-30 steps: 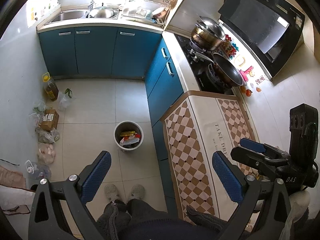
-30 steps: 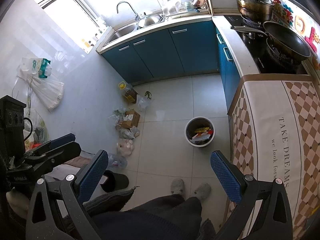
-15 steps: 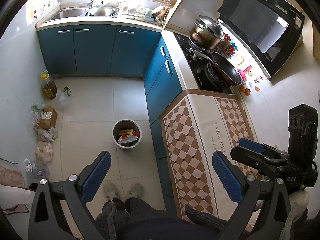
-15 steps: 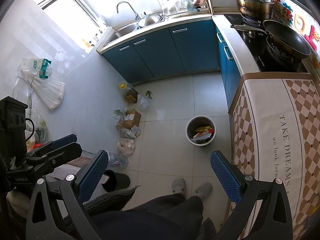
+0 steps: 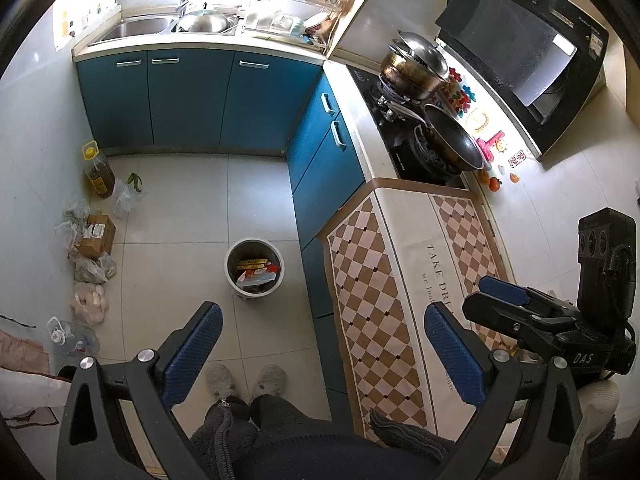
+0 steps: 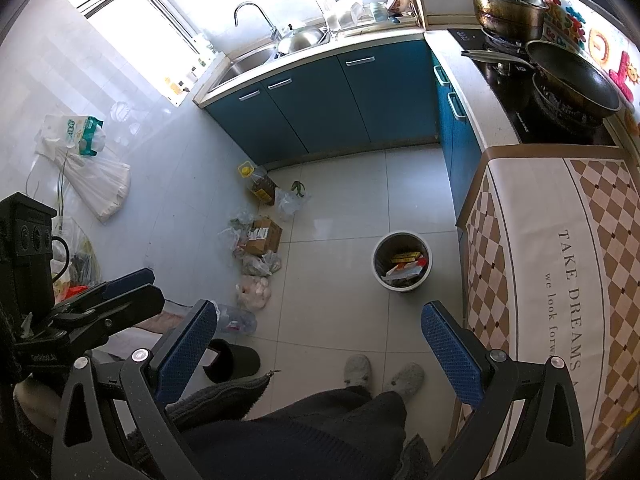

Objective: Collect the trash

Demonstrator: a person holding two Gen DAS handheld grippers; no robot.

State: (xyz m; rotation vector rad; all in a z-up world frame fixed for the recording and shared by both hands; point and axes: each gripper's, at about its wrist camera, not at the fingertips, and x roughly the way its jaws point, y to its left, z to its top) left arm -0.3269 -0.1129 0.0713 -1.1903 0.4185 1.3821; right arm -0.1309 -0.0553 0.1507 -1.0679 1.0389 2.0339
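Note:
A round white trash bin [image 5: 254, 267] with wrappers inside stands on the tiled floor beside the blue cabinets; it also shows in the right wrist view [image 6: 402, 261]. Both grippers are held high above the floor. My left gripper [image 5: 320, 354] is open and empty, above the floor near the bin. My right gripper [image 6: 318, 354] is open and empty; it also shows at the right edge of the left wrist view [image 5: 504, 300]. The left gripper shows at the left edge of the right wrist view [image 6: 128, 292].
Along the left wall lie plastic bags, a cardboard box [image 5: 96, 236], an oil bottle [image 5: 98, 170] and a clear bottle [image 5: 72, 338]. A checkered cloth covers the counter [image 5: 400, 280] to the right. A wok [image 5: 452, 142] and pots stand on the stove. A black slipper [image 6: 232, 360] lies near my feet.
The left wrist view has drifted slightly, so the floor and bin sit a little more to the left. Both grippers stay open and empty.

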